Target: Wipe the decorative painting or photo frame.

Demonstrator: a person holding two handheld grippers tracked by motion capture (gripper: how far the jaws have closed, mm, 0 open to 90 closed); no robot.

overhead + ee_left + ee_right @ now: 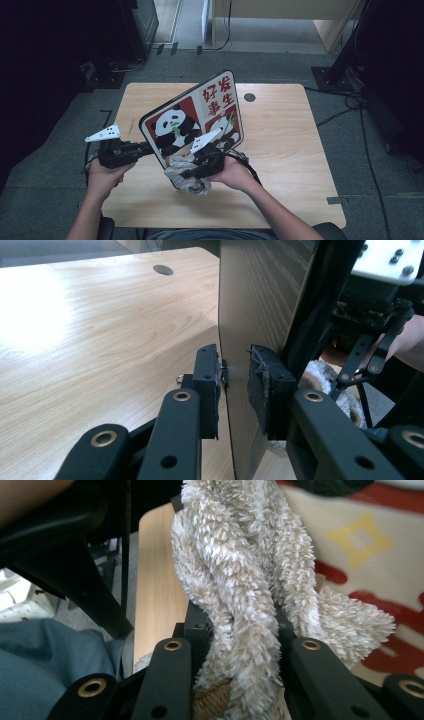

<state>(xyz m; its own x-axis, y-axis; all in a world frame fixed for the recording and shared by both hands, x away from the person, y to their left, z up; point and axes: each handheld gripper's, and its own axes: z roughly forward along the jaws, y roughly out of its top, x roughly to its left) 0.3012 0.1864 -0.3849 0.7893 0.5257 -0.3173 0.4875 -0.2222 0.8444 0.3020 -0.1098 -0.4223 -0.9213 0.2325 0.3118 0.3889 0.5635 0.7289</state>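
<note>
Wiping the panda board with the cloth

Your left tongs (pixel 142 148) are clamped narrow on the lower left edge of the panda board (pixel 200 112), which stands tilted above the desk (pixel 280 150). Your right tongs (pixel 186 175) are closed on the fluffy cloth (pixel 240 595), at the board's lower front edge. Keep the left clamp firm, press the cloth flat on the printed face, and stroke evenly so the board does not twist.
</note>
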